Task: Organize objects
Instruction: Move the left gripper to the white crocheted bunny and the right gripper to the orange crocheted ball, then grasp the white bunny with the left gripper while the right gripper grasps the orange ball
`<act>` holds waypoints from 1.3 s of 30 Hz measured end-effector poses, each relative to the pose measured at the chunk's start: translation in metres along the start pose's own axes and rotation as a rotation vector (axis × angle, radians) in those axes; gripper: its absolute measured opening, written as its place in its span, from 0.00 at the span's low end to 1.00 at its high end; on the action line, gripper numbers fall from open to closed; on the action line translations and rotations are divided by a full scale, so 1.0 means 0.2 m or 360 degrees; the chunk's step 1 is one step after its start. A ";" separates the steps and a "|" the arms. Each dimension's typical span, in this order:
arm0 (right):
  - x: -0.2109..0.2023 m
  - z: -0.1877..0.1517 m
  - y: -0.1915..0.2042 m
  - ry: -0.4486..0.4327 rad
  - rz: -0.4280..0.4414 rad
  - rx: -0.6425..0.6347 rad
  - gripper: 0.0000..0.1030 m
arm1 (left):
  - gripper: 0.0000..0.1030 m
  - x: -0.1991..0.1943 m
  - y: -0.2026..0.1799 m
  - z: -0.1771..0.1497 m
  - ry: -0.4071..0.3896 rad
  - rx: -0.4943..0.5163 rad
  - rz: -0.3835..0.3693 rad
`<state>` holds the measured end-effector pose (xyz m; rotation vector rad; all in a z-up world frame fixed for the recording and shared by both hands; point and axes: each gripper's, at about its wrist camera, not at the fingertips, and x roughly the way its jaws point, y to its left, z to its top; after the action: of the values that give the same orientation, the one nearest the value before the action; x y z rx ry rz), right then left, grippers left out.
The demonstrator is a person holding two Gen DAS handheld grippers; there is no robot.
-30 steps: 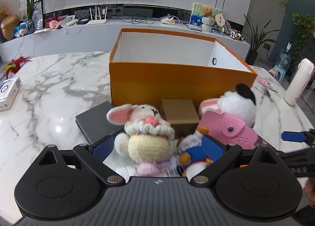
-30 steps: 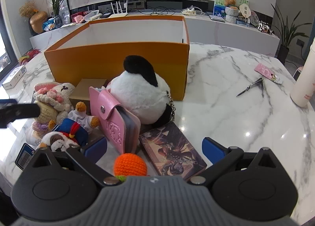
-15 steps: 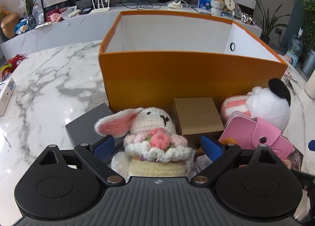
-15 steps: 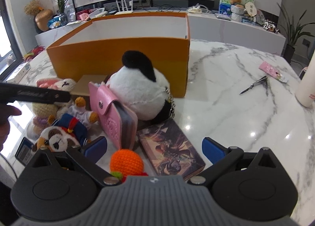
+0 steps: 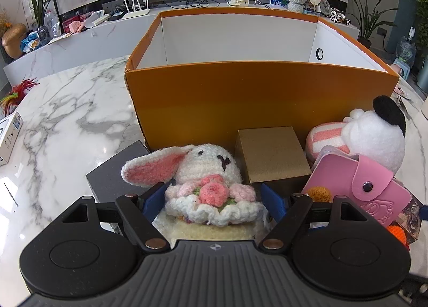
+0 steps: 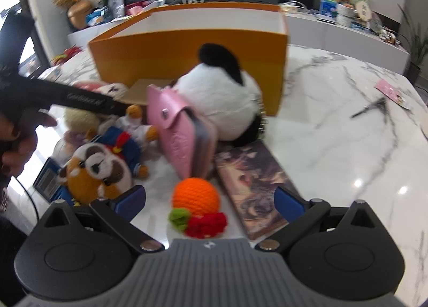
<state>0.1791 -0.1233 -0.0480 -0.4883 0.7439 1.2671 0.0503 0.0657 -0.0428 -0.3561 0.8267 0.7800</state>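
Left tool: the left tool [image 5: 211,200] has closed in around the crochet rabbit [image 5: 206,170] over the last second; its blue fingers [image 5: 152,200] now flank the doll's frilled collar on both sides, narrower than a second ago. Whether the pads actually press the yarn cannot be told, so the grasp is unconfirmed.
Rabbit position: directly in front of the orange box [image 5: 240,98], its head against the near wall, outside the box.
Right tool: the right tool [image 6: 210,198] is spread wide and grasping nothing; it has advanced so that the orange crochet ball [image 6: 195,196] now lies between its fingers, not touched. This view is motion-blurred.
Items in front of the box: gold carton [image 5: 270,154] just right of the rabbit; pink wallet [image 5: 361,186] and panda plush [image 5: 374,138] further right; dark slab [image 5: 115,173] to the left; picture book [image 6: 254,181] and sailor-duck plush [image 6: 123,144] also on the marble worktop [image 5: 67,120].
Box interior: white walls visible, no contents seen from either view.
Assessment: both tools are judged to be lining up on separate soft toys; nothing has yet been placed in the box, so the task appears at its start.
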 end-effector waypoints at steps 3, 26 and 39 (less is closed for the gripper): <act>0.01 0.00 0.02 0.0013 0.0061 -0.0023 0.85 | 0.89 0.00 0.00 0.00 -0.0001 -0.0006 0.0009; 0.13 -0.03 0.11 0.0105 0.0009 -0.0172 0.46 | 0.80 0.02 0.03 -0.02 0.0020 -0.0076 -0.0022; 0.13 -0.04 0.08 0.0085 0.0009 -0.0130 0.57 | 0.79 0.04 0.05 -0.04 0.0028 -0.0182 -0.0041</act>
<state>0.1642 -0.1068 -0.0714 -0.5886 0.7405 1.2978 0.0430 0.0712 -0.0537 -0.4749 0.7946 0.8029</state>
